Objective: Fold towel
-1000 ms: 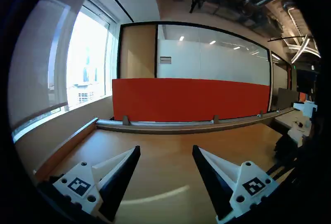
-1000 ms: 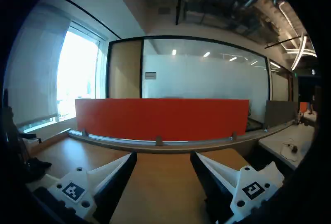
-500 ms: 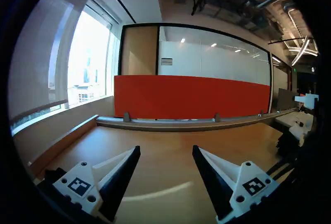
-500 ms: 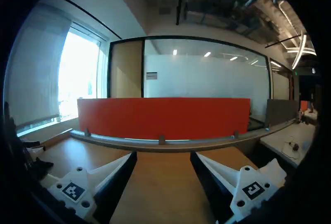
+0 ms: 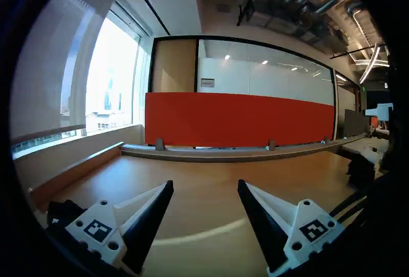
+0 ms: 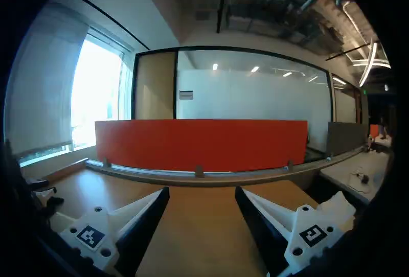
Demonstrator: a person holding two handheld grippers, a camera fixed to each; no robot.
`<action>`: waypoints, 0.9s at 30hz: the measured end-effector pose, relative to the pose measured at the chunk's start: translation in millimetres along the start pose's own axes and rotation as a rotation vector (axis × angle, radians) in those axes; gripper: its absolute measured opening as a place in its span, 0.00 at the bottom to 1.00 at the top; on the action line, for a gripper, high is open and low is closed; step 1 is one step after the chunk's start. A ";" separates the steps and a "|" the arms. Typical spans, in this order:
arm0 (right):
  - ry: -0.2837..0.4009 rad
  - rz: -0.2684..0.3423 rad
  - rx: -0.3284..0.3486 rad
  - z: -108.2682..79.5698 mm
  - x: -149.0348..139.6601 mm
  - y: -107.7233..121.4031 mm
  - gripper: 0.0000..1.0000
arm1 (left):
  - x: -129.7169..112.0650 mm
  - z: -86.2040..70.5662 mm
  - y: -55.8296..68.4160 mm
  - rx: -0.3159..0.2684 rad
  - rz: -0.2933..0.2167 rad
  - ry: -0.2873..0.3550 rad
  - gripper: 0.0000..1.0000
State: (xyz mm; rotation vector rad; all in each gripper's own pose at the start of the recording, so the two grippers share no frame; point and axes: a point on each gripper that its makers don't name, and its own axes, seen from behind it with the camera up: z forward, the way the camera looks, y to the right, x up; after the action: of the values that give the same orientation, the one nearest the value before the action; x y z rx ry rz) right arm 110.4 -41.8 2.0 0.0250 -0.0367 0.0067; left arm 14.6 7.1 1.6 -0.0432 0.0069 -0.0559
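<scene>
In the left gripper view my left gripper is open, its two black-edged white fingers spread over the bare wooden desk with nothing between them. At that view's right edge are parts of the other gripper. In the right gripper view my right gripper is open too, held level above the same desk with an empty gap. Dark parts of the other gripper sit at that view's left edge.
A red divider panel on a metal rail closes the desk's far edge. A bright window and a wooden ledge run along the left. A white desk with a cable lies to the right.
Both views have shifted slightly, the left one dipping closer to the desk. The other gripper's white part at the left view's right edge has risen. Both grippers stay open.
</scene>
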 end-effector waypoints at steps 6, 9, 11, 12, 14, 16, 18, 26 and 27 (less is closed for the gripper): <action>0.005 -0.012 0.002 -1.4 -16.5 -1.2 0.99 | -20.2 1.2 -5.1 0.008 -0.012 0.020 0.93; 0.008 -0.019 0.003 -0.2 -22.0 -2.4 1.00 | -29.1 1.6 -9.7 0.016 -0.014 0.025 0.93; 0.012 -0.020 0.005 1.2 -25.3 -4.1 1.00 | -33.3 2.3 -12.8 0.021 -0.014 0.029 0.93; 0.014 -0.020 0.007 1.9 -26.9 -5.0 1.00 | -34.6 2.6 -13.8 0.022 -0.014 0.032 0.93; 0.016 -0.019 0.014 3.2 -30.1 -7.1 1.00 | -36.0 3.6 -14.9 0.021 -0.014 0.040 0.93; 0.019 -0.017 0.016 4.7 -32.4 -8.2 1.00 | -37.2 4.2 -15.8 0.021 -0.014 0.048 0.93; 0.023 -0.014 0.017 6.1 -34.2 -8.8 1.00 | -38.8 4.9 -16.7 0.022 -0.016 0.055 0.93; 0.032 -0.007 0.023 7.2 -39.8 -9.2 1.00 | -49.5 7.1 -19.2 0.027 -0.027 0.063 0.93; 0.031 -0.007 0.025 7.1 -40.6 -9.2 1.00 | -50.2 7.2 -18.9 0.027 -0.025 0.063 0.93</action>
State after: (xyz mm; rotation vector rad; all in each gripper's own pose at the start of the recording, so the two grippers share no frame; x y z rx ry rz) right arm 69.6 -51.5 7.4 0.0496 -0.0052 0.0005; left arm -36.5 -8.6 9.9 -0.0146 0.0687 -0.0821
